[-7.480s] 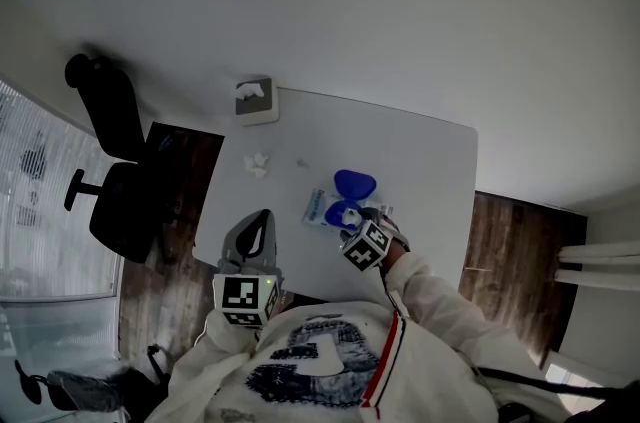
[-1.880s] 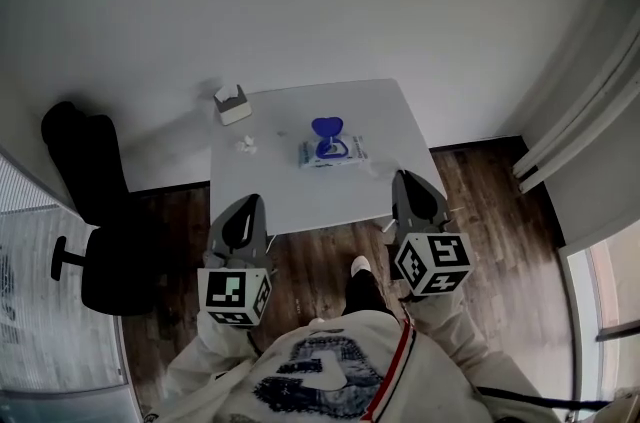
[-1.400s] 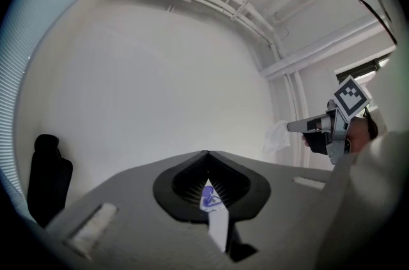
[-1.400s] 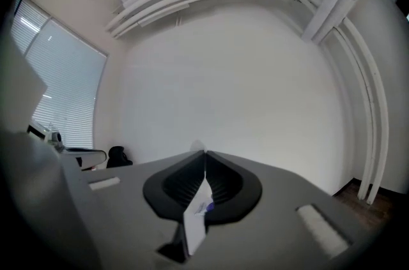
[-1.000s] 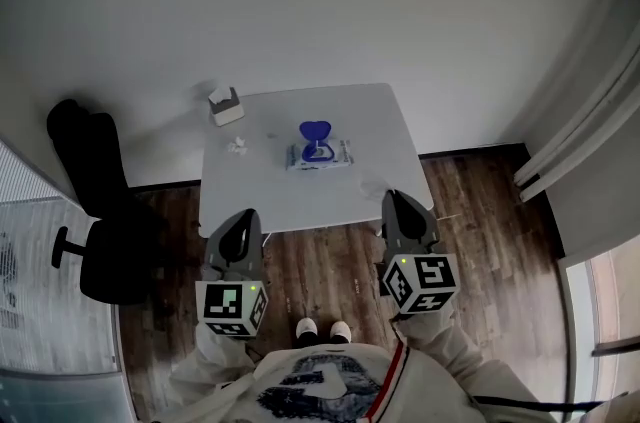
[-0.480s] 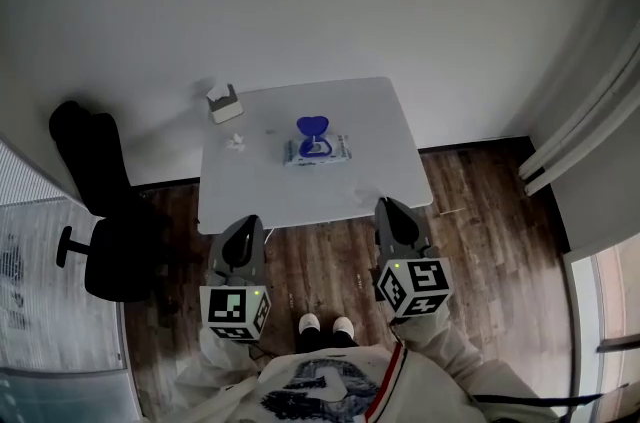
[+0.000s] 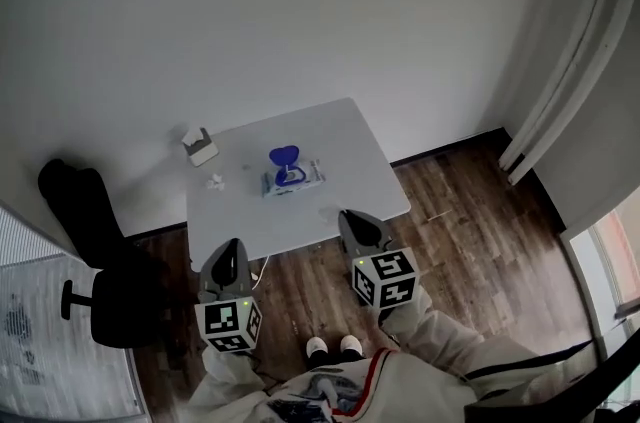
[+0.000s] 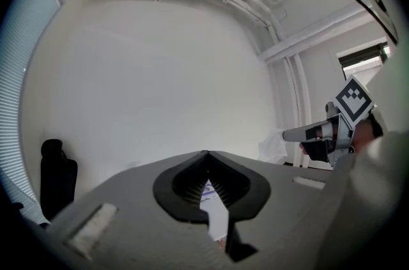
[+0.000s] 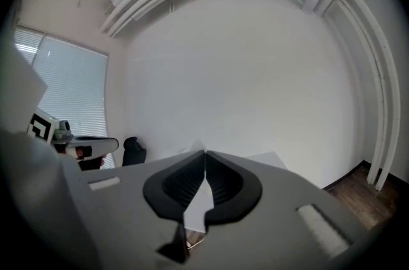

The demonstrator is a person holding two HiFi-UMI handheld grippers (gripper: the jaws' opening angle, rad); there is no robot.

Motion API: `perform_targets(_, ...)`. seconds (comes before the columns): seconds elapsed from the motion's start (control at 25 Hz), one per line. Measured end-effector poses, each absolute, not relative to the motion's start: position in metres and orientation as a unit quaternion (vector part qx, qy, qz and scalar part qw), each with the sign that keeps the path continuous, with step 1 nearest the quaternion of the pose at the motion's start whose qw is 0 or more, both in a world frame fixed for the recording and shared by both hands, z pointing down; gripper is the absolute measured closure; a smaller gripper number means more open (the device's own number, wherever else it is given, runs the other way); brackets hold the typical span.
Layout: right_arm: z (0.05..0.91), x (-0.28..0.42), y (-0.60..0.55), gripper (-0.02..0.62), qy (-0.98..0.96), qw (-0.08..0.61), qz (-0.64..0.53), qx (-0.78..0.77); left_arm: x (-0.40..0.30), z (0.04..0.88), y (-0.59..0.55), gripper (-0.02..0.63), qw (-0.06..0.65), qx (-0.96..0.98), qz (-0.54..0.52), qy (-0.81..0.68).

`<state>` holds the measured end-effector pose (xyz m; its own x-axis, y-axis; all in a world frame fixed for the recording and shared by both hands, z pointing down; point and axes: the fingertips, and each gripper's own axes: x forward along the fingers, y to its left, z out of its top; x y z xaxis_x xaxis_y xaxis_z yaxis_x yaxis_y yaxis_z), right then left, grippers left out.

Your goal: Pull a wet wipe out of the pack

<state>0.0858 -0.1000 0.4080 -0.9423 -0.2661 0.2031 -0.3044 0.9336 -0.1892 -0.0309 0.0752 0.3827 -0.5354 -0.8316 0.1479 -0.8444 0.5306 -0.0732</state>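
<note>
The wet wipe pack (image 7: pixel 291 181) lies on the white table (image 7: pixel 350 161) with its blue lid (image 7: pixel 284 156) standing open. I stand back from the table over the wood floor. My left gripper (image 7: pixel 226 246) is shut and empty, short of the table's near edge. In the left gripper view its tips (image 8: pixel 208 157) meet. My right gripper (image 7: pixel 352 214) is shut, and a white wipe (image 8: pixel 271 149) hangs at its tips in the left gripper view. In the right gripper view, a pale corner of the wipe (image 9: pixel 195 147) pokes above the closed jaws (image 9: pixel 205 155).
A tissue box (image 7: pixel 200 147) stands at the table's far left corner, with a crumpled wipe (image 7: pixel 214 181) near it. A black office chair (image 7: pixel 85 241) is left of the table. Curtains (image 7: pixel 560 71) hang at the right. My shoes (image 7: pixel 330 347) show below.
The head view has swung, so the table now sits further left and looks smaller. Both grippers stay shut away from the table; the right one has sunk a little.
</note>
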Motion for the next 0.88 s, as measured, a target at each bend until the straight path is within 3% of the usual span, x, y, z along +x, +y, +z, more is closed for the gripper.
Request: perform_targets(0.88,0.402,0.096,-0.066,0.584,-0.985,0.087,0.071,0.135,-0.025,0.39,0.101,0.603,0.039,0.476,0.053,-0.877)
